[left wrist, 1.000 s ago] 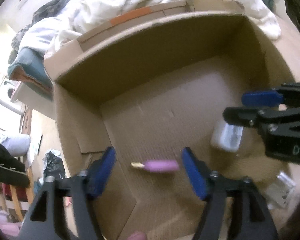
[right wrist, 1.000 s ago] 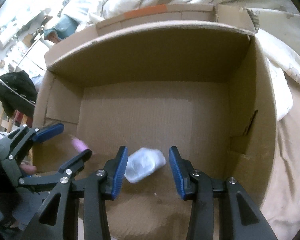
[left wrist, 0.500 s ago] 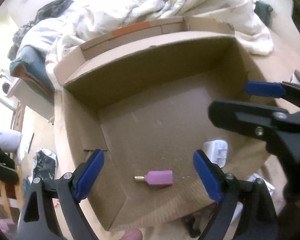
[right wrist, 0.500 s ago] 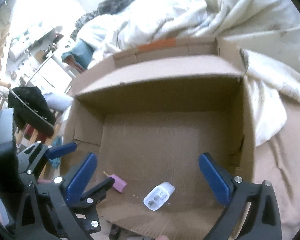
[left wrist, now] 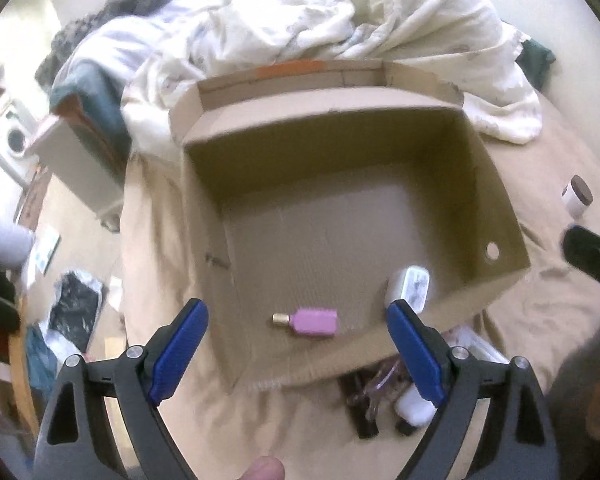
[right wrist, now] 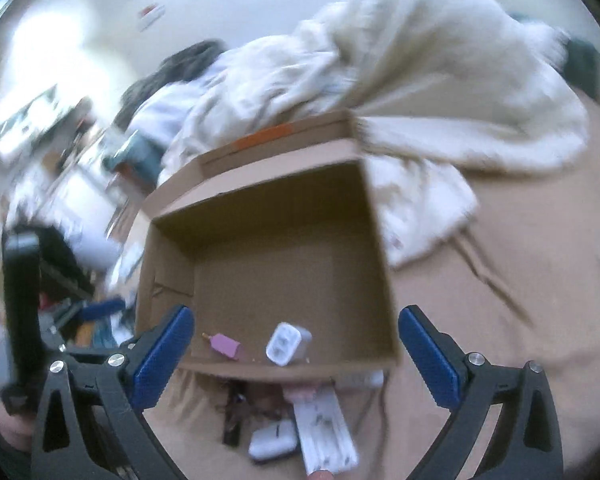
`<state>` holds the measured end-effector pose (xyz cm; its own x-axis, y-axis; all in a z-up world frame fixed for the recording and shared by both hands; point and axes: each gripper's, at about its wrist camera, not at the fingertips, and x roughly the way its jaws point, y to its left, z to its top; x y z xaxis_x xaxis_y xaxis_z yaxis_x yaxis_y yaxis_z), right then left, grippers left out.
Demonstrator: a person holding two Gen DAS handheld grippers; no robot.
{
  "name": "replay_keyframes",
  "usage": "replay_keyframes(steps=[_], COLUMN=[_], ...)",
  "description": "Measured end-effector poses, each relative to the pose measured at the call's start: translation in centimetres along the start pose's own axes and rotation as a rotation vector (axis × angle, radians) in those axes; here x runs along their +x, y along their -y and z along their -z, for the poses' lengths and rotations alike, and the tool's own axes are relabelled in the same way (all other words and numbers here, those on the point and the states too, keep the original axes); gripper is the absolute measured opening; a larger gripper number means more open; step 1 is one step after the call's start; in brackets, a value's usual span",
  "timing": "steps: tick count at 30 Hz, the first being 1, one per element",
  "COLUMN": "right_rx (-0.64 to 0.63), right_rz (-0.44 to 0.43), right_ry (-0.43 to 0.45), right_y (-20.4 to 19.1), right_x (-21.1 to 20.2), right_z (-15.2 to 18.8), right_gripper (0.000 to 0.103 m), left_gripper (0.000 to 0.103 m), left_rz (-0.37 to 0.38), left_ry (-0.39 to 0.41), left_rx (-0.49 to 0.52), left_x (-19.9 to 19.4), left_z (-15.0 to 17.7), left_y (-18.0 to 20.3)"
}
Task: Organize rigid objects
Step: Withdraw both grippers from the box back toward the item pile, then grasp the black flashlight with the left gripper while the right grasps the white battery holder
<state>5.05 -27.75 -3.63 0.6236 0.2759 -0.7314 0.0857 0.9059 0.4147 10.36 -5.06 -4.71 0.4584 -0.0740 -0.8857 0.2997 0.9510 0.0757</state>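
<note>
1. The left claw (left wrist: 296, 354) is spread wide with nothing between its blue pads; its jaws have just been opening. It hangs over the near edge of the cardboard box (left wrist: 332, 152), low in the left wrist view.
2. The right claw (right wrist: 296, 356) is spread just as wide and bare (its jaws too have just been opening), low in the right wrist view above the box's near wall.
3. Inside the box, near that wall, lie a pink adapter (left wrist: 314, 322) with a gold tip and, to its right and apart from it, a white charger (left wrist: 414, 290).
4. Below the box in the frame, on the tan bed sheet (right wrist: 480, 280), sits a blurred cluster of small items: a white case (right wrist: 272, 442), a white packet (right wrist: 326, 428) and some dark pieces.
5. A rumpled white duvet (left wrist: 340, 20) fills the top of the frame behind the box.
</note>
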Motion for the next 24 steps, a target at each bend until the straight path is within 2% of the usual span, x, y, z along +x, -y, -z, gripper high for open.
replay_keyframes(steps=[5,11,18,24], right_rx=[0.081,0.065,0.127,0.148], right_rz=[0.033,0.024,-0.028,-0.018], right_ry=[-0.073,-0.177,-0.19,-0.229], right_y=[1.5,2.3,3.7,3.9], right_x=[-0.7,-0.1,0.8,2.2], right_z=[2.6,4.5,4.6,5.3], right_gripper=[0.103,0.103,0.103,0.103], left_gripper=[0.09,0.09,0.09,0.089], left_rz=[-0.004,0.0,-0.047,0.005], left_ry=[-0.04,-0.082,-0.156,-0.276], left_rx=[-0.049,-0.16,-0.23,-0.273], left_x=[0.1,0.5,2.6,5.4], left_z=[2.2,3.7,5.3,6.9], left_y=[-1.4,-2.7,-3.9,-3.5])
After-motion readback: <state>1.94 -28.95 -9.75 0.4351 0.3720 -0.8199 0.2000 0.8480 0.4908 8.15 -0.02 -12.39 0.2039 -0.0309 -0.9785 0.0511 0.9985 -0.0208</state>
